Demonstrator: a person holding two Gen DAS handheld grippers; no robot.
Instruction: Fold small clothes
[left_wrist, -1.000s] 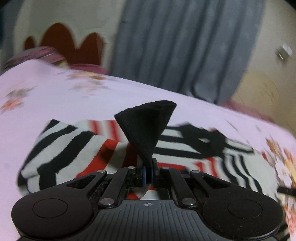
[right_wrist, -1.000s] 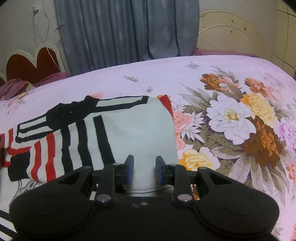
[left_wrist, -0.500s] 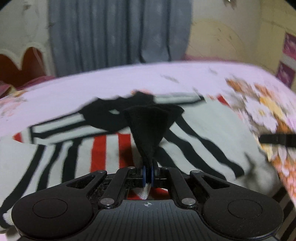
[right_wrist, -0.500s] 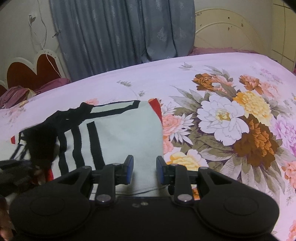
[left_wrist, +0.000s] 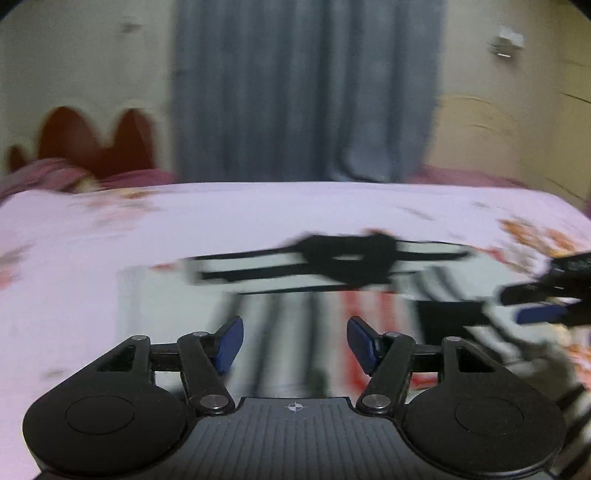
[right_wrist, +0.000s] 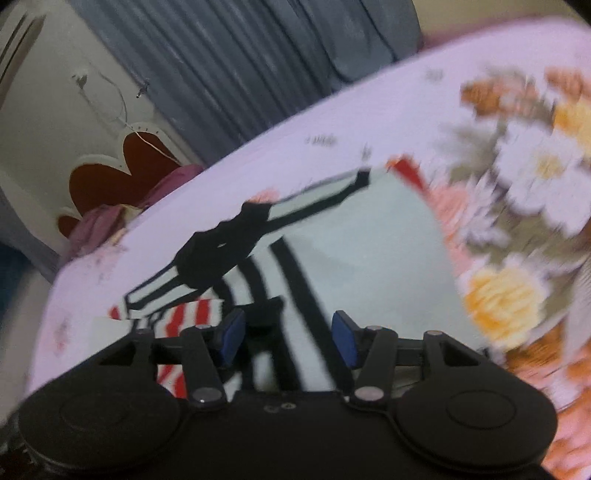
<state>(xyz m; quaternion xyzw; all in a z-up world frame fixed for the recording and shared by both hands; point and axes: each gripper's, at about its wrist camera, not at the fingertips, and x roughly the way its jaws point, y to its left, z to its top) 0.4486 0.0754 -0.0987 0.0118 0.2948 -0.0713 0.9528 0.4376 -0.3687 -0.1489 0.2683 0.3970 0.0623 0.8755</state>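
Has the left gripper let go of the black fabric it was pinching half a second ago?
Yes. The left gripper is open and empty; the striped garment lies flat on the bedsheet.

A white garment (right_wrist: 354, 251) with black and red stripes lies folded flat on the bedspread (right_wrist: 295, 122).

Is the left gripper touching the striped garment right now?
Cannot tell. In the left wrist view the left gripper is open with nothing between its fingers, over the blurred striped garment, but fingertip contact below isn't visible.
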